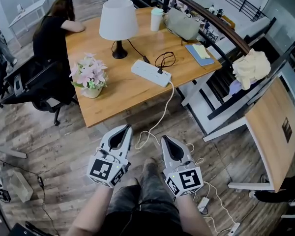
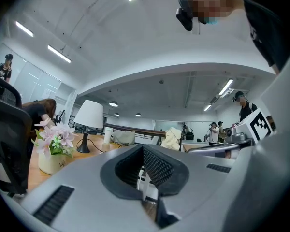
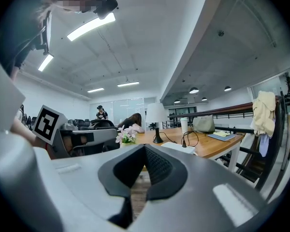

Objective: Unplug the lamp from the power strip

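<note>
Left hand-held gripper (image 1: pixel 126 129) and right hand-held gripper (image 1: pixel 165 139) are closed, empty; power strip (image 1: pixel 151 73) lies well ahead on bench (image 1: pixel 119 95), long axis slanting crosswise, probably nearer the right.

A pot of pink flowers (image 1: pixel 90 77) stands on the wooden table (image 1: pixel 123 95) near its left edge. A pale cup (image 1: pixel 157 19), grey bag (image 1: pixel 182 23) and blue notebook (image 1: pixel 199 54) sit along its right side. A person (image 1: pixel 51 31) slumps over its far left corner.
</note>
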`<state>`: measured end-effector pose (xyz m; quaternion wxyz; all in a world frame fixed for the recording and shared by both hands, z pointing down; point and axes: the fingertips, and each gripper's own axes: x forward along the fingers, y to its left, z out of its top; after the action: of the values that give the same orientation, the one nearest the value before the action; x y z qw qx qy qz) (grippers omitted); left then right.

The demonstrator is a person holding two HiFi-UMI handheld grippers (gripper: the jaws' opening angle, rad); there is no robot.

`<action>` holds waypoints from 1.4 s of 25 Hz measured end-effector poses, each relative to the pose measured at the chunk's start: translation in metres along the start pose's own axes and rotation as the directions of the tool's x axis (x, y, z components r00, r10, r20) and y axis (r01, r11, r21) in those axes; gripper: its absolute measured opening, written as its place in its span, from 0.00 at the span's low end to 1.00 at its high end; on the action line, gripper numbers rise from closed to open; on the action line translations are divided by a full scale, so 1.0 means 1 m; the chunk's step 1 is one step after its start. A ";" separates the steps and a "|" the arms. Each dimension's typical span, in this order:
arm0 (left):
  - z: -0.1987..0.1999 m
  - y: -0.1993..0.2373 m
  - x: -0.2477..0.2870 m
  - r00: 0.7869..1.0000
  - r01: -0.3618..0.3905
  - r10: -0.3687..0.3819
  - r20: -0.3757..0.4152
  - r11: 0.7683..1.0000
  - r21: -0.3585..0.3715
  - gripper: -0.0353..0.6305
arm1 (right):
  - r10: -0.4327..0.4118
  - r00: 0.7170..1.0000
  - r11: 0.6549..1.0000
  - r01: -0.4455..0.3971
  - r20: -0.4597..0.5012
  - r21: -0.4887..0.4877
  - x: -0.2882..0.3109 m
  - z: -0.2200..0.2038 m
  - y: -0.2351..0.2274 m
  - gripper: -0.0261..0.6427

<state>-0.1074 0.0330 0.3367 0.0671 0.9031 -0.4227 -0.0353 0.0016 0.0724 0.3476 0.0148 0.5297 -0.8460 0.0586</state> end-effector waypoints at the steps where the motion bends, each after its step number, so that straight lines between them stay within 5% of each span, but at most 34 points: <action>1: -0.001 0.001 0.004 1.000 0.001 -0.001 -0.001 1.000 0.002 0.05 | -0.002 1.000 1.000 0.002 -0.001 0.003 0.003 -0.001 -0.003 0.05; 16: -0.009 0.015 0.092 0.996 0.087 -0.086 -0.032 0.996 0.032 0.05 | 0.021 0.999 0.999 -0.022 -0.041 -0.031 0.083 -0.010 -0.056 0.05; 35: -0.050 0.062 0.210 0.992 0.065 -0.065 -0.109 0.998 -0.003 0.05 | 0.070 0.990 0.998 -0.069 -0.120 0.010 0.181 -0.031 -0.138 0.05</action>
<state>-0.0138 -0.1634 0.3940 0.0888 0.9169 -0.3890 0.0120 0.0452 -0.1456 0.4052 0.0620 0.4955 -0.8613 0.0935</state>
